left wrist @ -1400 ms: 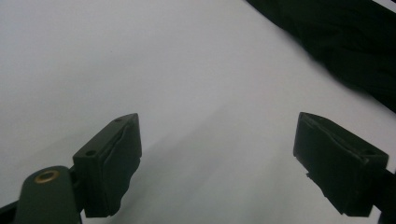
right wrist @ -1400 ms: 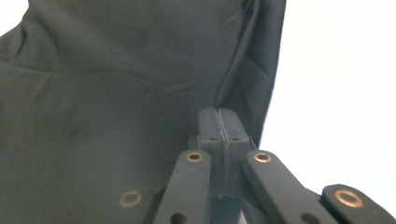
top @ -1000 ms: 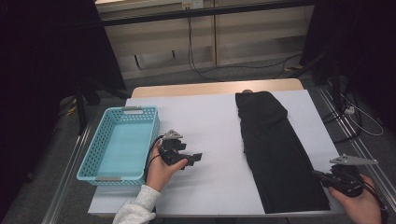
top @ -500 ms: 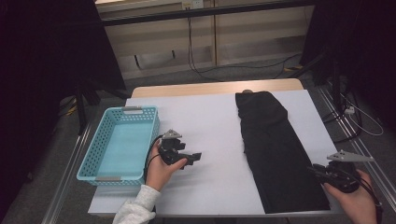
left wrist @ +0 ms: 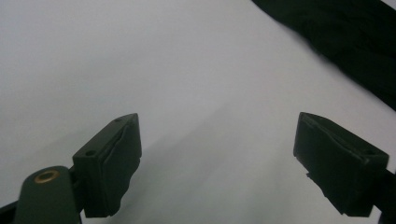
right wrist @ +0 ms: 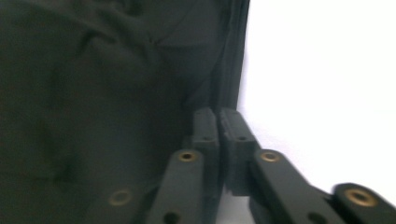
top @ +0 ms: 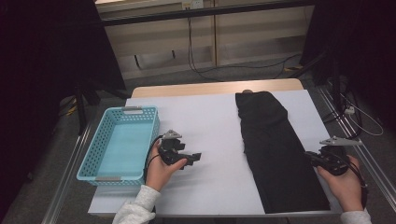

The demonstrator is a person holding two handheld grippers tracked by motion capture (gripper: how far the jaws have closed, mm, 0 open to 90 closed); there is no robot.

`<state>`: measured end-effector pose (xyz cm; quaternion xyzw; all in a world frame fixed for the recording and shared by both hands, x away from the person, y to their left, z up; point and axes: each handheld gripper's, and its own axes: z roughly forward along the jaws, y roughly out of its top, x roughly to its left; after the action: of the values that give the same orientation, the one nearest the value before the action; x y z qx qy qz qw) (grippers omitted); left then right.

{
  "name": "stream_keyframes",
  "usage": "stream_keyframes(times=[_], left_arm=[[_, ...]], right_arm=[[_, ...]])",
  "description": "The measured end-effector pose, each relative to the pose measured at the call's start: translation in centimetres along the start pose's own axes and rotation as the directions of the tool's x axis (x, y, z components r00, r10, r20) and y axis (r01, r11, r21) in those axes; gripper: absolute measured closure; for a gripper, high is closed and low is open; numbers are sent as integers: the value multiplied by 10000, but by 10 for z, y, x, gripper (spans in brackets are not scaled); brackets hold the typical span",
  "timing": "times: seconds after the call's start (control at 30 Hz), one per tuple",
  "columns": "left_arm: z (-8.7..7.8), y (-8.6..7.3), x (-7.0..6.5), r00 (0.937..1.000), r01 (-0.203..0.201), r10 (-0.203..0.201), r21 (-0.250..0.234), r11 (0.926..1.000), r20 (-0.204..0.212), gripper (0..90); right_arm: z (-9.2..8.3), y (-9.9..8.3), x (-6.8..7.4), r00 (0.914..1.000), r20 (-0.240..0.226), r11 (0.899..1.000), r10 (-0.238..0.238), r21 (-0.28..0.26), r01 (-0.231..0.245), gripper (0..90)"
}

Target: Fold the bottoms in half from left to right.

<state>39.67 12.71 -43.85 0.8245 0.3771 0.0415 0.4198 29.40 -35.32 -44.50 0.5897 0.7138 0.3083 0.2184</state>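
Observation:
A long black folded garment (top: 275,154) lies lengthwise on the right half of the white-covered table (top: 205,121). My right gripper (top: 313,157) sits at the garment's right edge, near its lower end. Its jaws have just been closing and now stand shut. In the right gripper view the pads (right wrist: 205,126) meet right at the garment's hem (right wrist: 93,93); I cannot tell whether any cloth is pinched. My left gripper (top: 194,157) rests in the hand left of the garment, jaws open and pointing right. In the left gripper view its gripper (left wrist: 217,154) frames bare white surface, with the garment (left wrist: 345,37) at the far upper right.
A light-blue plastic basket (top: 93,154) stands at the table's left edge with nothing in it, just left of my left hand. Metal rails run along both sides of the table. Cables lie on the floor beyond the far edge.
My right gripper has slid leftward and a little farther up the table, onto the garment's right edge. The left hand and the garment have kept still.

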Motion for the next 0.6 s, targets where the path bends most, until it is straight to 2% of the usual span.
stream_keyframes(times=[0.07,0.1,0.13,0.47,0.5,0.6], left_arm=[[0,0,0,10000,22,-22,14,10000,12,152],[0,0,0,10000,12,-12,28,10000,-19,152],[0,0,0,10000,12,-12,37,10000,-11,152],[-3,0,3,9999,13,-13,-19,10000,-122,152],[-3,-1,3,9999,27,-27,-27,10000,-130,152],[-3,-1,4,9999,28,-27,30,10000,-148,151]], right_arm=[[4,0,1,9997,-212,9999,-103,132,106,900],[5,0,2,9997,-191,9996,-145,221,149,900],[5,1,3,9993,-47,9989,-383,251,384,900],[-2,-5,0,9987,39,9982,-510,332,508,900],[-3,-4,0,9986,43,9981,-530,314,528,883],[-6,2,7,9975,-2,9975,-703,-108,703,754]])
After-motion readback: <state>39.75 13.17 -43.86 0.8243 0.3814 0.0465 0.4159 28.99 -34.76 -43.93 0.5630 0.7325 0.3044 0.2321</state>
